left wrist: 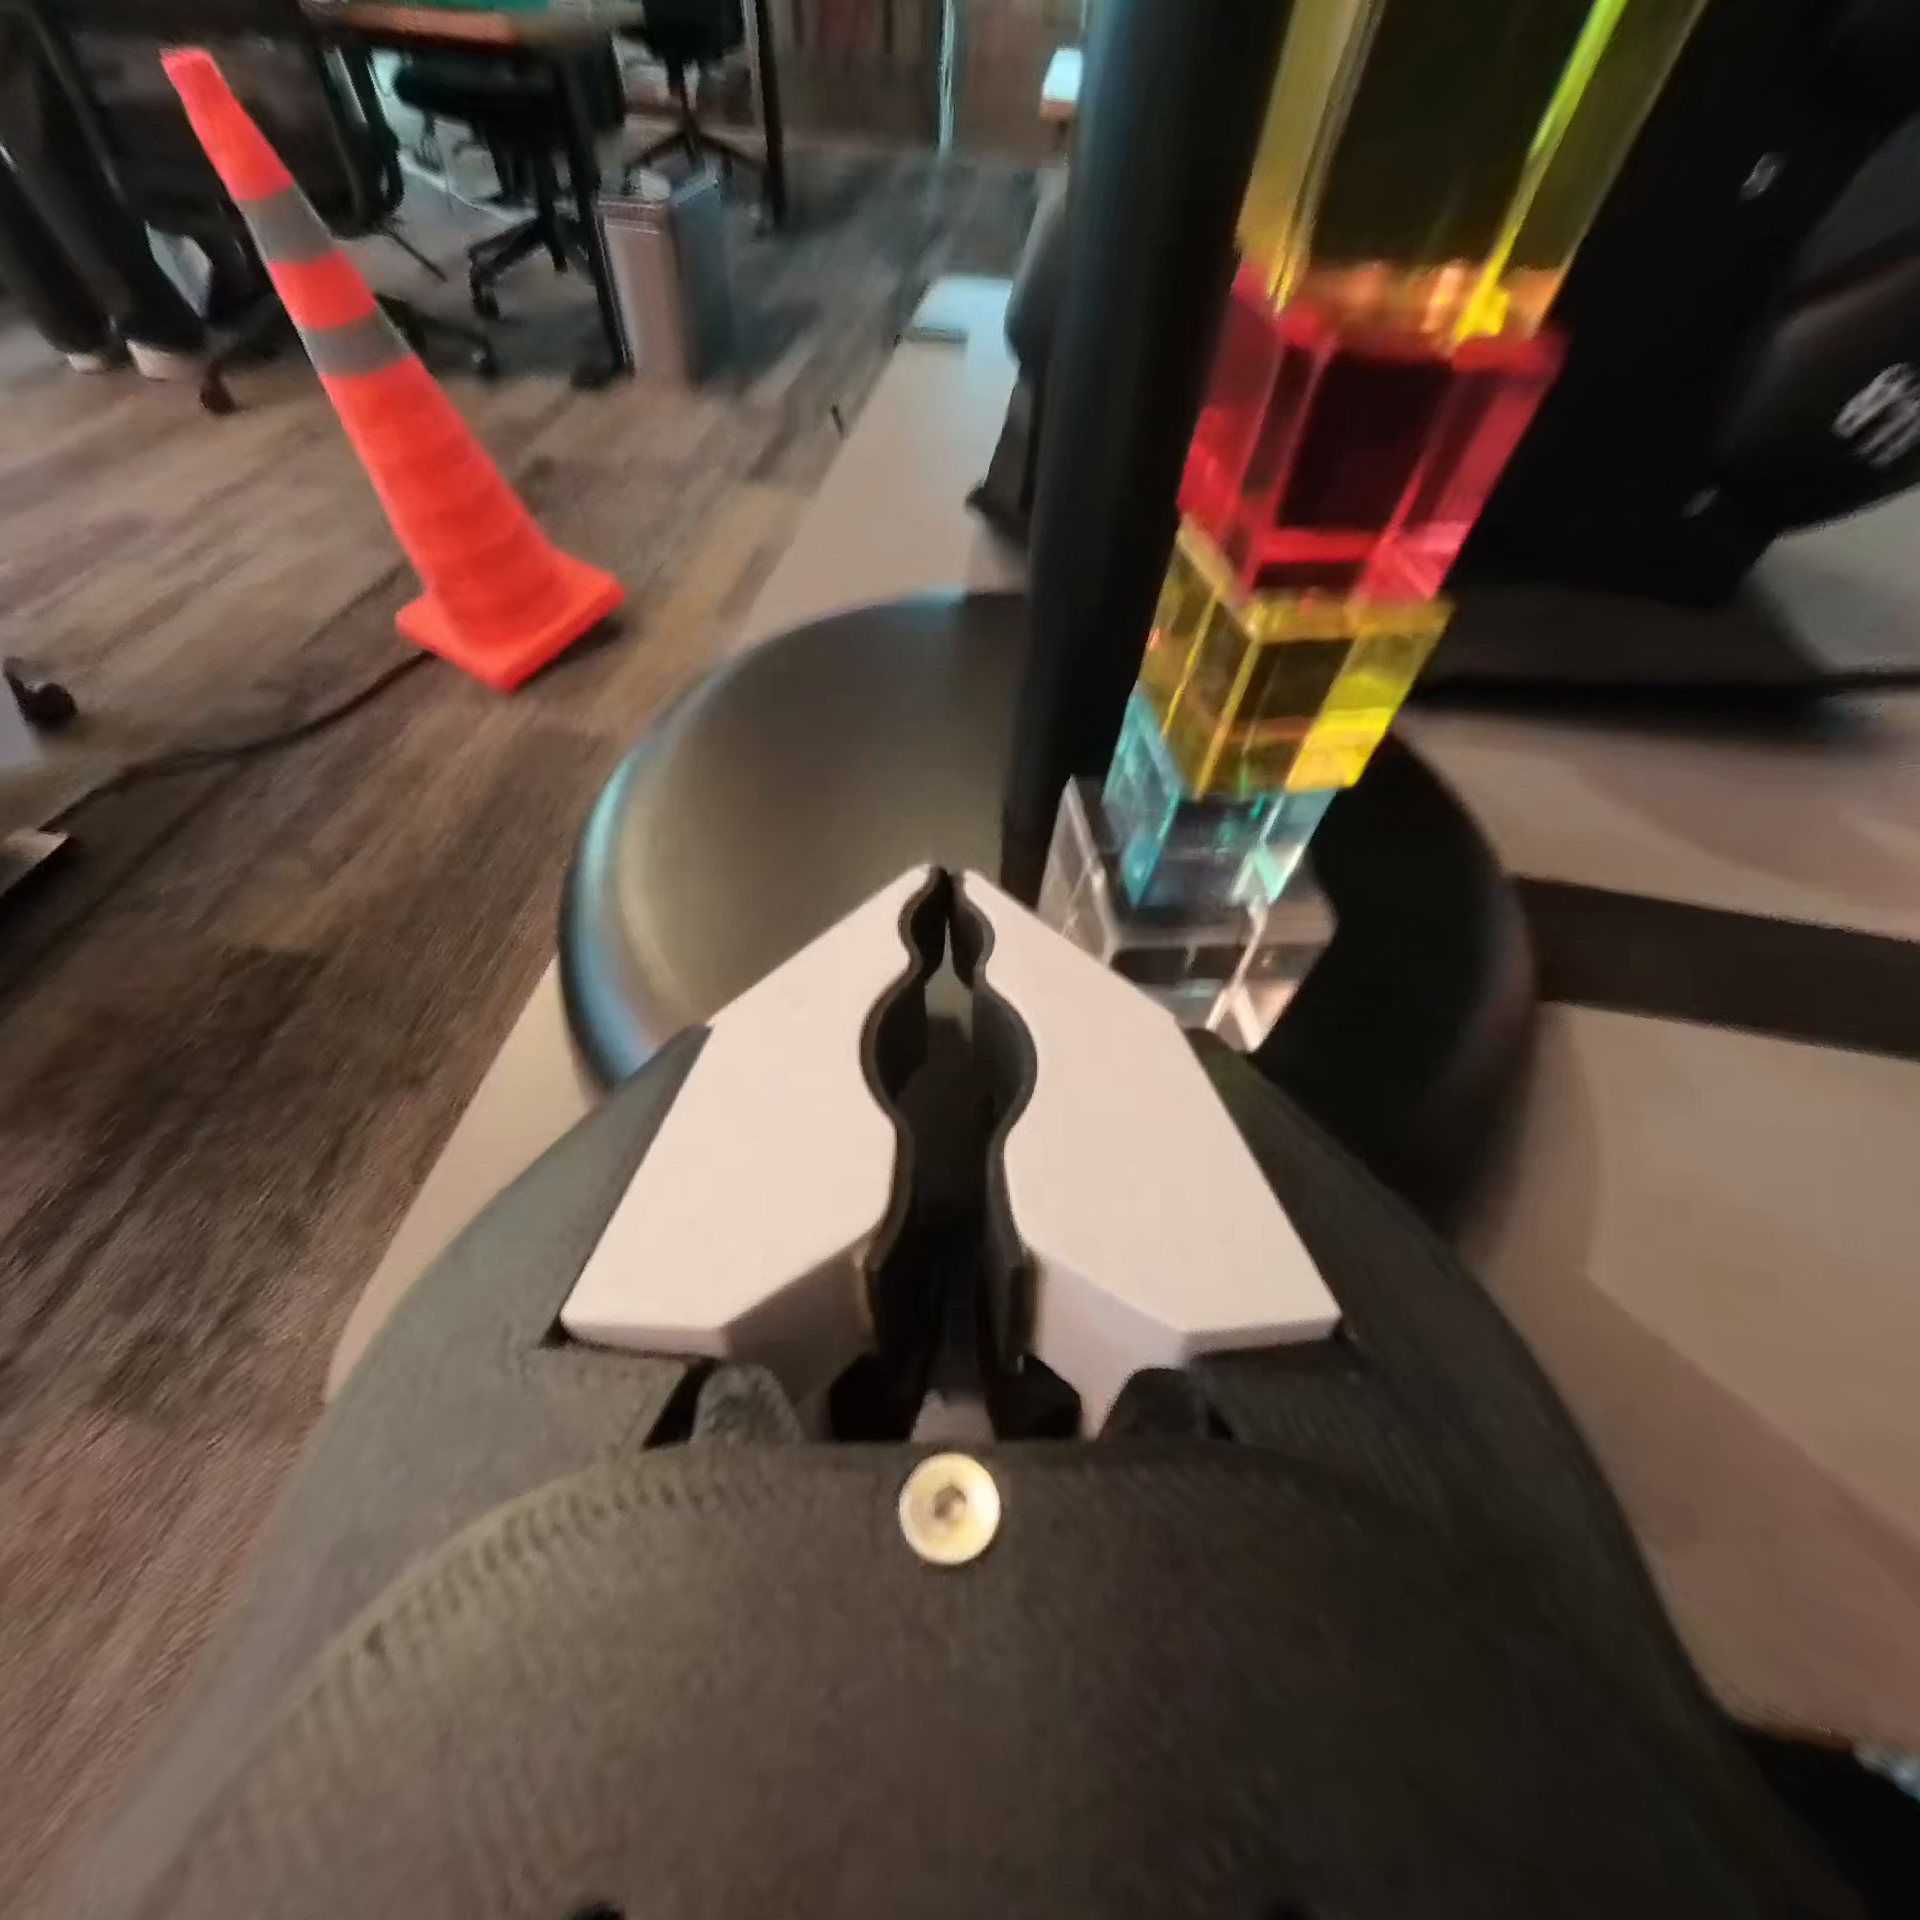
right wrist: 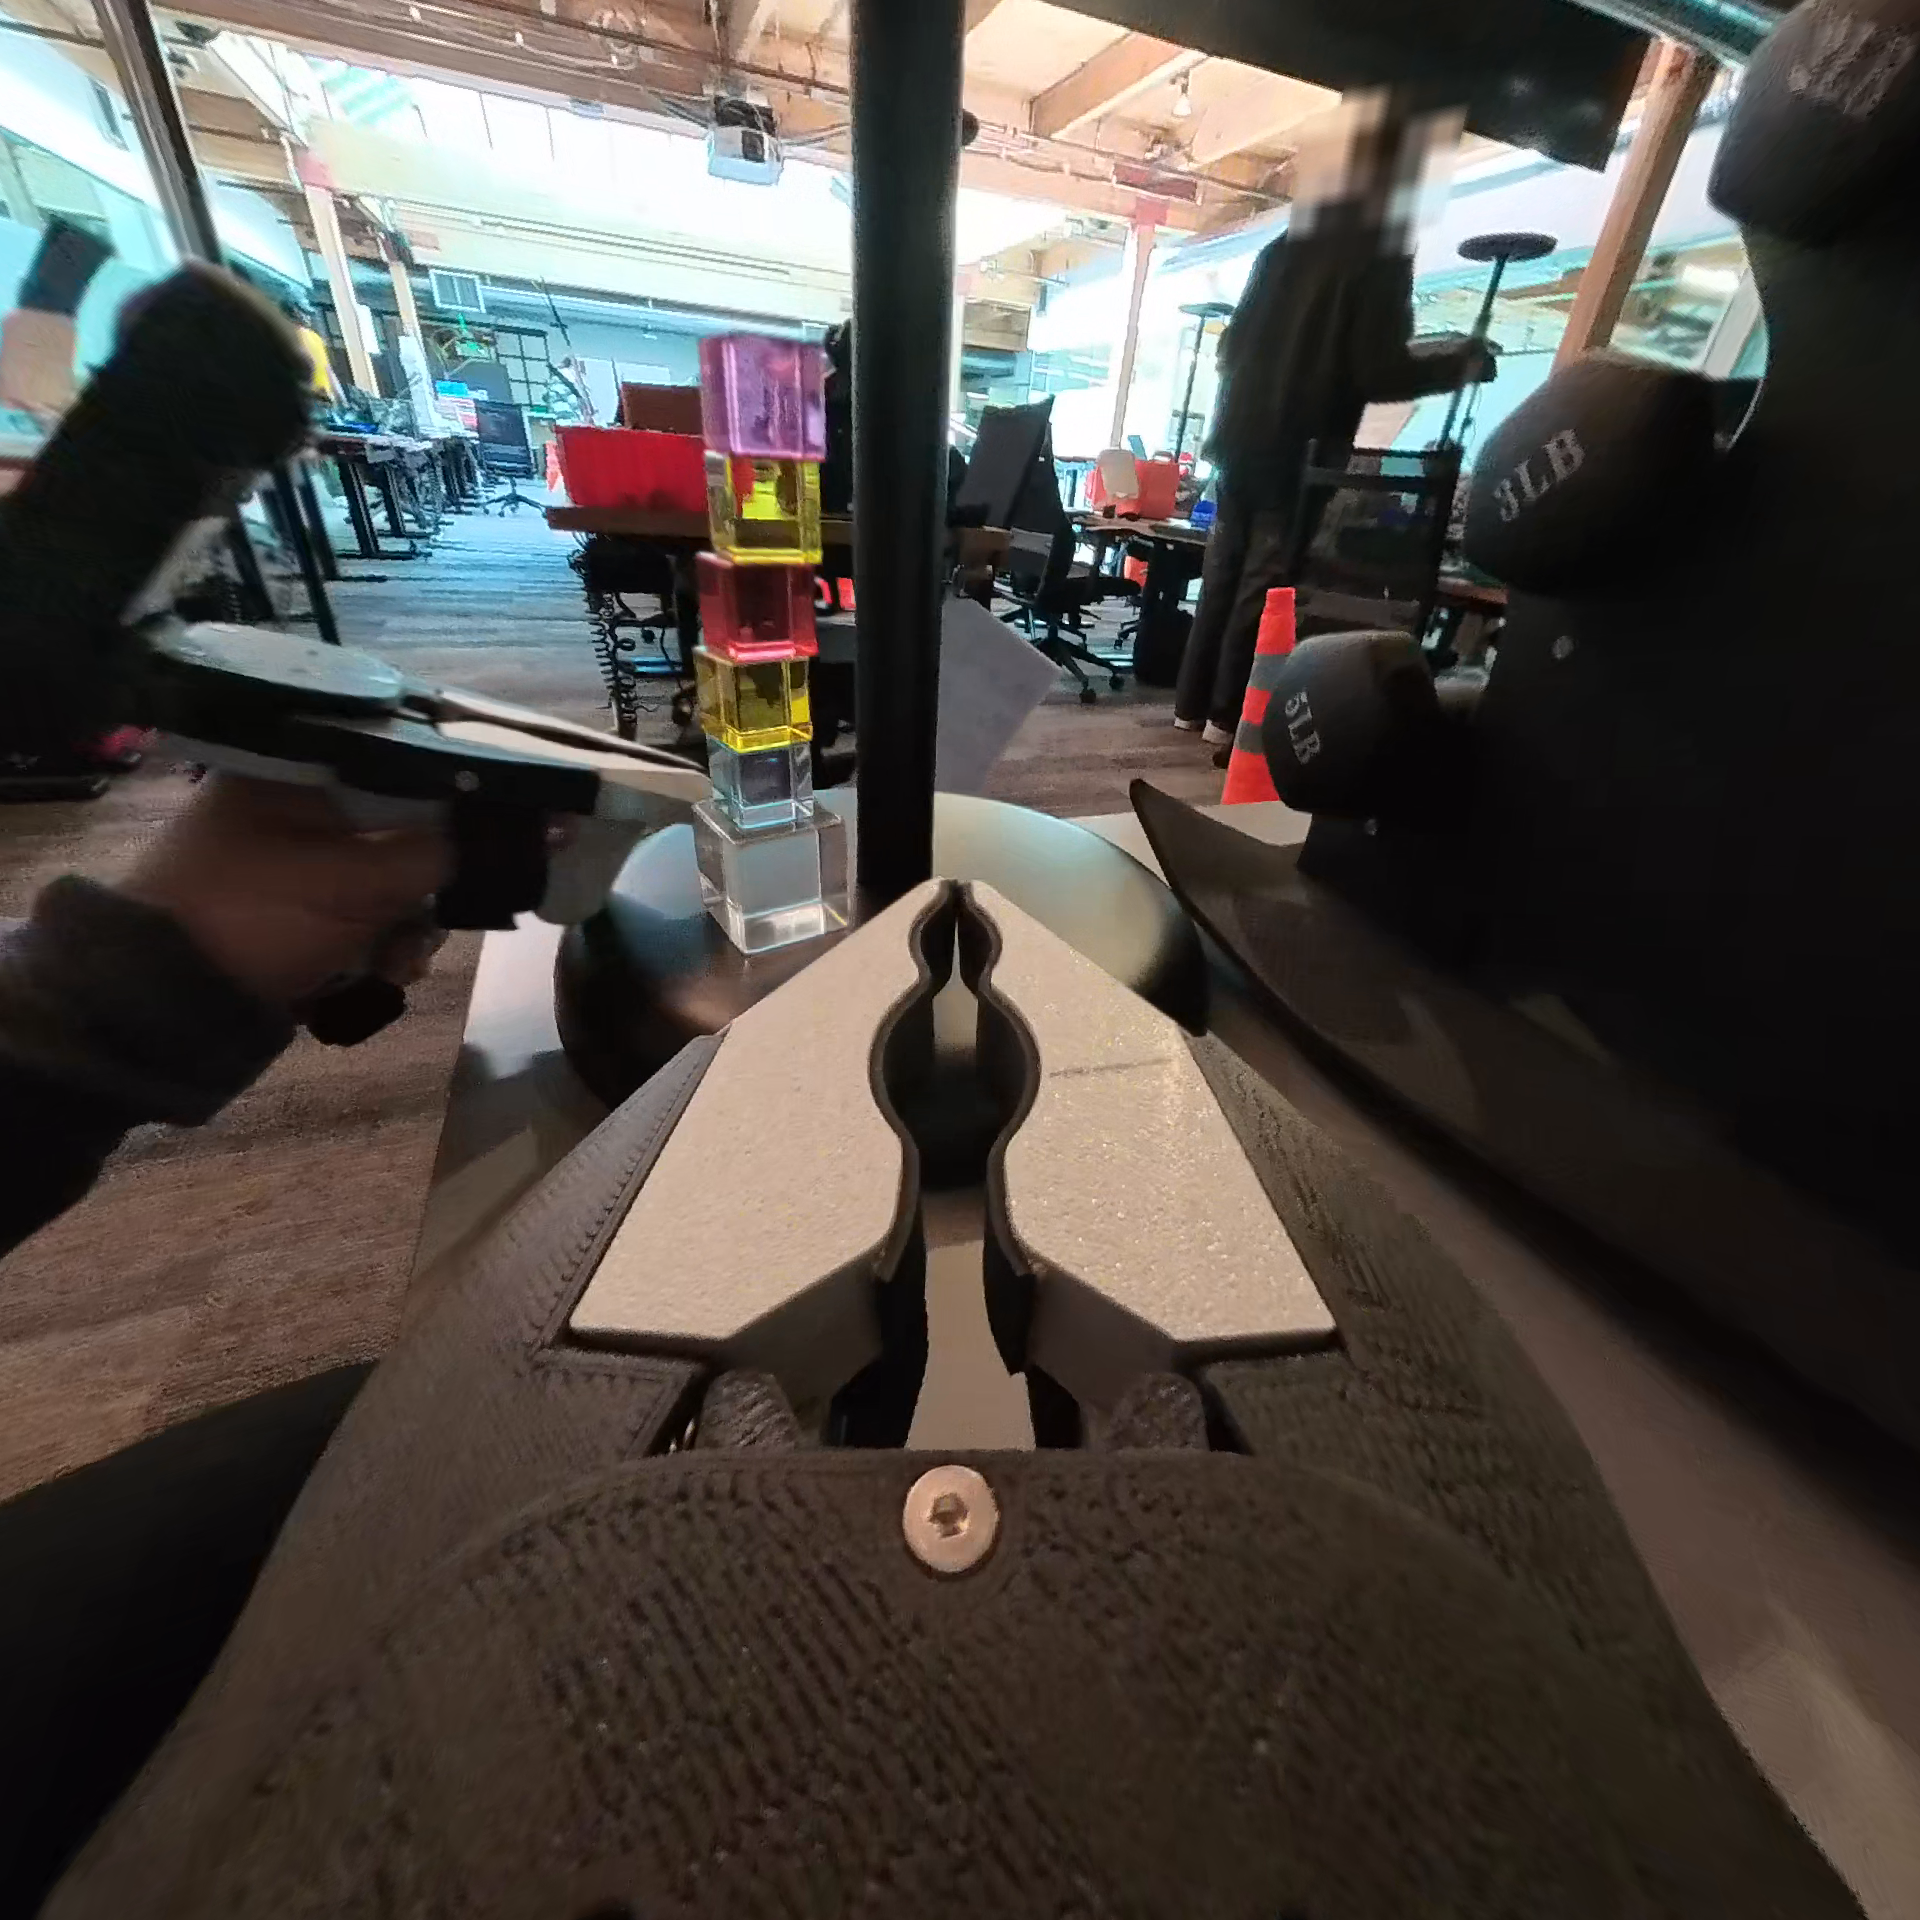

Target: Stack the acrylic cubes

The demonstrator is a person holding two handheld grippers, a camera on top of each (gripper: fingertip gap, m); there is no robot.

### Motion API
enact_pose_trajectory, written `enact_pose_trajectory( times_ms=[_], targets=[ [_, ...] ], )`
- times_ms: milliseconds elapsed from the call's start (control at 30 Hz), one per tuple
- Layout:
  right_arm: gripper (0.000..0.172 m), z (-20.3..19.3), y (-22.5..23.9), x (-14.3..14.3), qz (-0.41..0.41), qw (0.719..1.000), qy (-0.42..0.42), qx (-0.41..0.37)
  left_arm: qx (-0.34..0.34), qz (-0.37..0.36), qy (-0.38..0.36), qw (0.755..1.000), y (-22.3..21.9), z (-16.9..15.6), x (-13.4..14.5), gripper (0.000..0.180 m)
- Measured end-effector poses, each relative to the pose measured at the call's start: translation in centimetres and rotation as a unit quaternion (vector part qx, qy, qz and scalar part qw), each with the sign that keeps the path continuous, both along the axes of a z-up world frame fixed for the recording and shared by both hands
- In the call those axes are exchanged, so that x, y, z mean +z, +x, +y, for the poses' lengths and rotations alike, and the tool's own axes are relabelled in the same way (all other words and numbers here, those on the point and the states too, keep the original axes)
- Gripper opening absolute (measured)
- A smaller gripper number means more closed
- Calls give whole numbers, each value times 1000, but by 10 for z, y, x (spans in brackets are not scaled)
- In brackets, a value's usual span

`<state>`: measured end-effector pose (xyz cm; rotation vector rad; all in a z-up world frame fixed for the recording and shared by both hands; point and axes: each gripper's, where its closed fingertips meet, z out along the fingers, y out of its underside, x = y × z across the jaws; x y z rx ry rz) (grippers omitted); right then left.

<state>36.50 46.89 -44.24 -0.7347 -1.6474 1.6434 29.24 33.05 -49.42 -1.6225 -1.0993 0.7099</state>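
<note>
Right wrist view — block tower (right wrist: pixel 761 634) stands upright, seemingly plumb — both grippers' jaws closed, bare.

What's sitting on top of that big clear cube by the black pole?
Stacked on the clear cube are a pale blue cube, a yellow, a red, another yellow, and a purple one topmost. The pole hides the stack's right edge.

Closed right gripper (right wrist: pixel 954 902) near cube tower (right wrist: pixel 762 634)
</note>
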Motion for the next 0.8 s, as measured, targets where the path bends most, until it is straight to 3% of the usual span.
enact_pose_trajectory(
  times_ms=[333,600,800],
  targets=[
    [0,22,-2,11,-20,996,-83,-14,34,-38,-22,998,-10,35,2,0],
    [0,86,2,26,13,986,-114,-121,0,-33,-110,993,-20,127,1,0],
    [0,133,5,14,-4,980,-118,-159,-37,-14,-161,986,-30,187,-12,0]
  ],
)
